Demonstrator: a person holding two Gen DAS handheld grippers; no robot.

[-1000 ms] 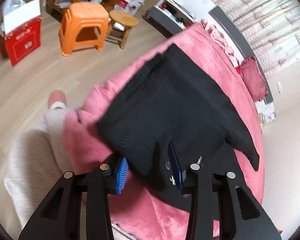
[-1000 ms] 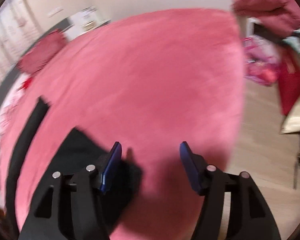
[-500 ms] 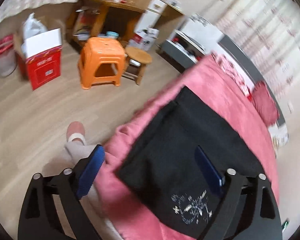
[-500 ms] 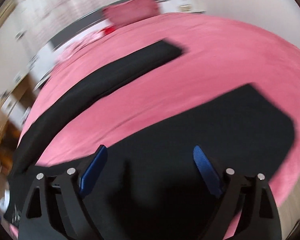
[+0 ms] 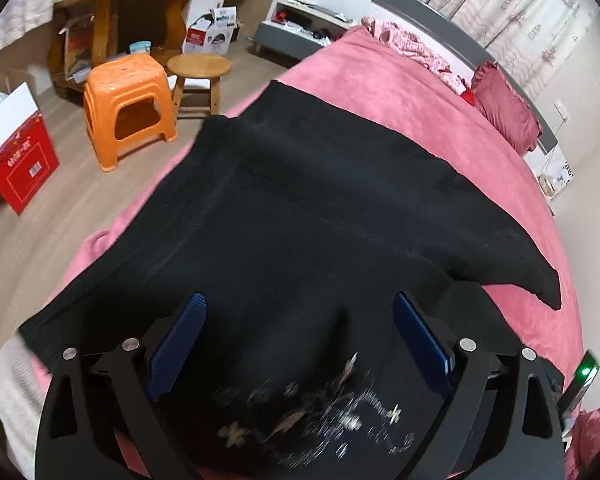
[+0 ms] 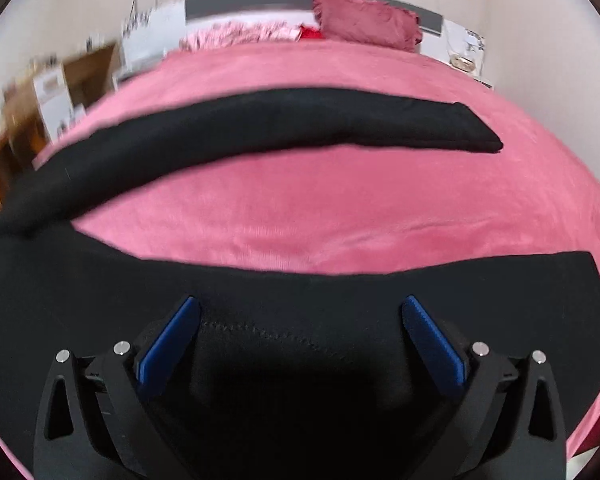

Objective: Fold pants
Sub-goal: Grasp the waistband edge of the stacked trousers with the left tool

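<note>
Black pants lie spread on the pink bed, with silver embroidery near the close edge. My left gripper hovers over that part, blue pads wide apart and open, nothing pinched. In the right wrist view one leg stretches across the far side of the bed, and the other leg lies close by. My right gripper is above this near leg. Its jaws are opening, and black cloth lies below them, not pressed by the pads.
Beside the bed on the wooden floor stand an orange plastic stool, a round wooden stool and a red and white box. A wooden desk is behind them. A dark red pillow lies at the headboard. A person's pale trouser leg shows lower left.
Both grippers have opened wide. The left one let go of the black cloth and shifted over the embroidered part. The right one swung from bare blanket to over the near leg.
</note>
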